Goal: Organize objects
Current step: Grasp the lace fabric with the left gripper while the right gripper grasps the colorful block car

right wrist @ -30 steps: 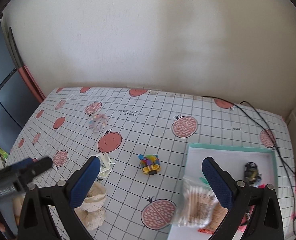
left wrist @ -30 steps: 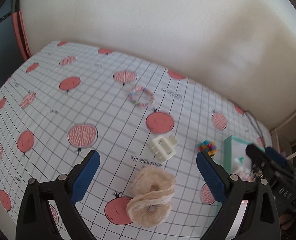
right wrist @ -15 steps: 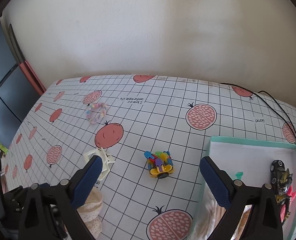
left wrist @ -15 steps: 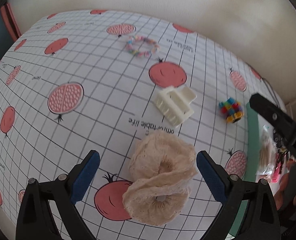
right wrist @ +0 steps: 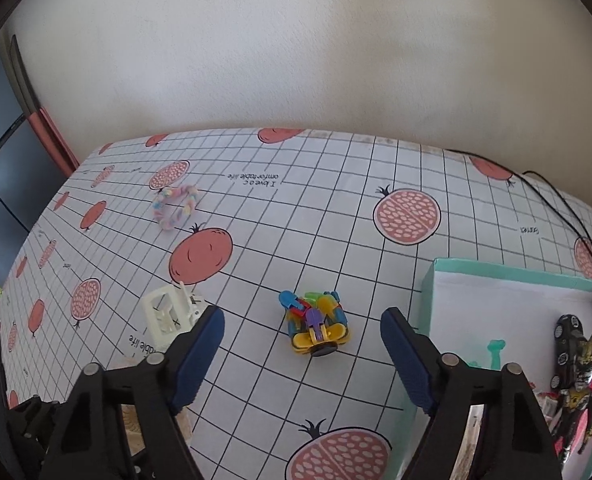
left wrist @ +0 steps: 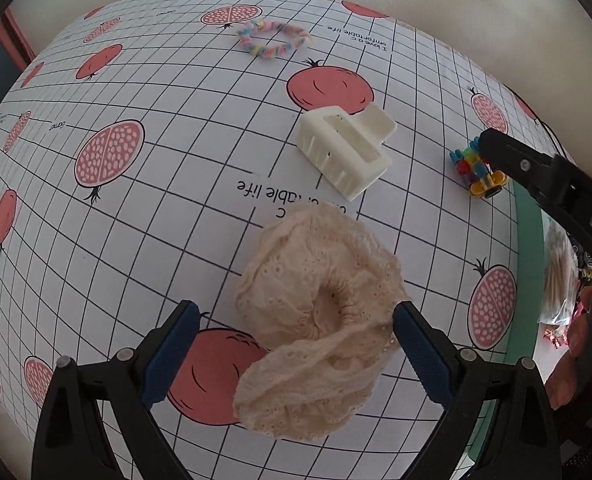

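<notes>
Both grippers open, each lined up on its own object for pickup.

The left gripper (left wrist: 293,344) stands open with its jaws on either side of the cream scrunchie (left wrist: 320,316), which lies on the tablecloth (left wrist: 155,220); the right-hand pad appears to touch the fabric edge, but no grip is formed. Lower until the pads bracket the thick ring, then close across the gathered middle, not the loose lace rim, which would likely slip. The right gripper (right wrist: 302,344) is also open and holds nothing; the small toy (right wrist: 318,326) sits between its jaws, just left of the teal box (right wrist: 428,280), which already holds a toy figure (right wrist: 576,376). Keep clear of the white hair clip (left wrist: 346,152) beyond the scrunchie.
</notes>
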### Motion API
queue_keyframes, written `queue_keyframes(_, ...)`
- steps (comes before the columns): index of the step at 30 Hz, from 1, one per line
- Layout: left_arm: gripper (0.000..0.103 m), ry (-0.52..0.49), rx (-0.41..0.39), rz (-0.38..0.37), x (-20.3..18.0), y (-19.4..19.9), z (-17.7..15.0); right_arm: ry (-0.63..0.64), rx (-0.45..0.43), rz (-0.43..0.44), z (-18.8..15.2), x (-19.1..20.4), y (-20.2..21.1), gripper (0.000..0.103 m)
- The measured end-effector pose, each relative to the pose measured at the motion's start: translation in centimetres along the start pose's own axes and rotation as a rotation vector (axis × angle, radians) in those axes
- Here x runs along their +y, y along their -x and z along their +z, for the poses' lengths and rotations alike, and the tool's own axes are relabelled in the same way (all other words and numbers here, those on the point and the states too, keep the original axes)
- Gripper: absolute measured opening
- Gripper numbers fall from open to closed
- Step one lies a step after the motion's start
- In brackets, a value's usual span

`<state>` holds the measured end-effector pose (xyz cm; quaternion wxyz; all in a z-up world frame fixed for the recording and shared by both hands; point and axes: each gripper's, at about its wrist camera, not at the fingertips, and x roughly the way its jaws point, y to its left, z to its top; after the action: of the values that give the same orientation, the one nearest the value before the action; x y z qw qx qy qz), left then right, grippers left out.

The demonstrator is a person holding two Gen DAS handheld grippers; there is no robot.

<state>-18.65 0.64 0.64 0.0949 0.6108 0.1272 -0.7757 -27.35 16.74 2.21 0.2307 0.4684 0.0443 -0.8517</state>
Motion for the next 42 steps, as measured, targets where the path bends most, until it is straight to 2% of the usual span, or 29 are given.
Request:
queue_keyframes(4,0.078,-0.012,0.0,0.005,-0.1,0.0,0.0,-0.009,0.007,0.002,-0.1,-0.1,-0.6,0.077)
queue_keyframes(6,0.073,-0.015,0.004,-0.003,-0.2,0.0,0.0,-0.018,0.015,-0.003,-0.2,-0.2,-0.9,0.075)
queue_keyframes(8,0.06,-0.026,0.004,-0.01,-0.4,0.0,0.0,-0.022,0.023,-0.011,-0.3,-0.3,-1.3,0.073)
queue_keyframes(17,0.033,-0.088,-0.036,0.007,-1.4,0.5,0.4,-0.052,0.029,-0.012,-0.3,-0.5,-2.1,0.063)
queue_keyframes(22,0.026,-0.072,-0.049,-0.007,-0.7,0.5,0.9,-0.057,0.038,-0.017,-0.3,-0.4,-2.8,0.055)
queue_keyframes(34,0.022,-0.034,-0.076,-0.008,0.4,0.8,2.0,-0.074,0.063,-0.022,-0.6,-0.6,-4.2,0.041)
queue_keyframes(42,0.021,-0.011,-0.086,-0.006,0.9,1.0,2.5,-0.091,0.06,-0.005,-0.5,-1.0,-4.0,0.04)
